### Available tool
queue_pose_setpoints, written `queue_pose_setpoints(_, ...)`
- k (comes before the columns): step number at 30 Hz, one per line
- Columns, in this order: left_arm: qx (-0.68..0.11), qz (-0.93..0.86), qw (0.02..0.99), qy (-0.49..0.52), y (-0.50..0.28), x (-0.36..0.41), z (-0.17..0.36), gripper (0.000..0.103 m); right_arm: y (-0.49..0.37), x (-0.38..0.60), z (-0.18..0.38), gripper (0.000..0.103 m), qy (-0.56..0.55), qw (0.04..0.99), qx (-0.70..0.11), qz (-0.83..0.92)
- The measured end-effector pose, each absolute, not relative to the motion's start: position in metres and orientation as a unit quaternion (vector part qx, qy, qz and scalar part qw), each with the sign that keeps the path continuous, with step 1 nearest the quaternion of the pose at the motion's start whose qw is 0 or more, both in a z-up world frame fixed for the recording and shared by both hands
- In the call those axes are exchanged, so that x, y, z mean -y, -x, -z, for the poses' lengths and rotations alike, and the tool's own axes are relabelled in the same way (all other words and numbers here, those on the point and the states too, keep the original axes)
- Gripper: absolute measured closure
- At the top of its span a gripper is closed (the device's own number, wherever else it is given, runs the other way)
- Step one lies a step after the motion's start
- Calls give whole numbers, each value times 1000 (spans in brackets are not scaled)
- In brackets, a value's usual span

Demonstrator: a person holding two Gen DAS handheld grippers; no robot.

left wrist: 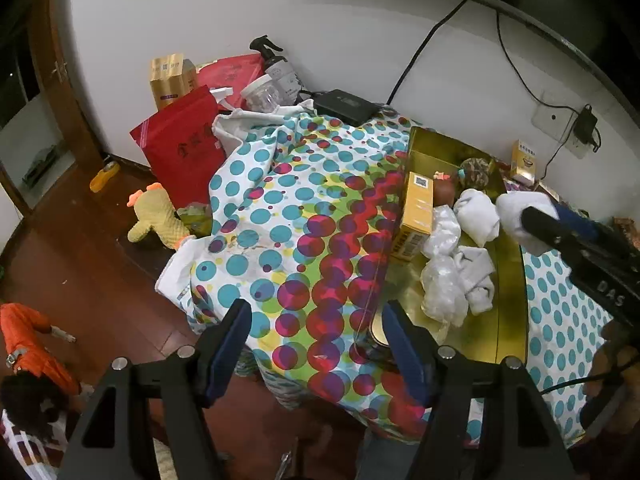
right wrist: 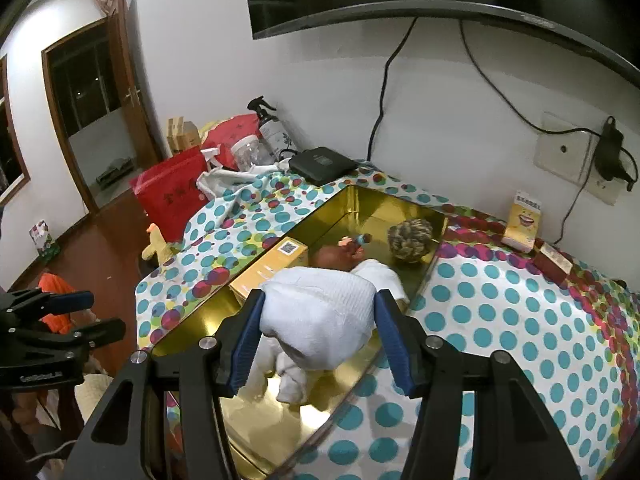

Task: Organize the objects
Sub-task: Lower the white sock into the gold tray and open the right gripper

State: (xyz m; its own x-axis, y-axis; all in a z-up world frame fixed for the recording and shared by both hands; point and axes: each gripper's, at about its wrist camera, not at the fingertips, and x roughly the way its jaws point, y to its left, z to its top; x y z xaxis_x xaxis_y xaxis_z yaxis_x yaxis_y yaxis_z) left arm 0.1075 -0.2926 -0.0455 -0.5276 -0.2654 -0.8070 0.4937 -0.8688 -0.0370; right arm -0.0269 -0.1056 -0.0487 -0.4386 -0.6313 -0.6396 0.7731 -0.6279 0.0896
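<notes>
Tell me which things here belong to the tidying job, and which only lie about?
Job: right gripper holding white cloth bundle; gold tray; yellow box; left gripper, empty.
Lying about: spray bottle; red bag; black box.

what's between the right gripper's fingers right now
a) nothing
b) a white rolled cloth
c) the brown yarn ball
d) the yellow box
b: in the right wrist view the right gripper has both blue pads pressed against a white rolled cloth above the gold tray, while the yellow box lies in the tray.
</notes>
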Motion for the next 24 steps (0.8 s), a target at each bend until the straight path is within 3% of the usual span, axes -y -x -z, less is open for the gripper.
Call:
queue_pose_setpoints(20,-149,855,204,-454,-106,300,69,33,25,138,77,48,-360,420,-138,822)
queue_pose_setpoints(23,-146,855,205,-454,-104,298,68,33,24,134,74,37,-352,421,-134,825)
queue_pose_setpoints(24,-145,854,205,-455,-104,297,69,33,24,131,72,24,-347,423,-132,826)
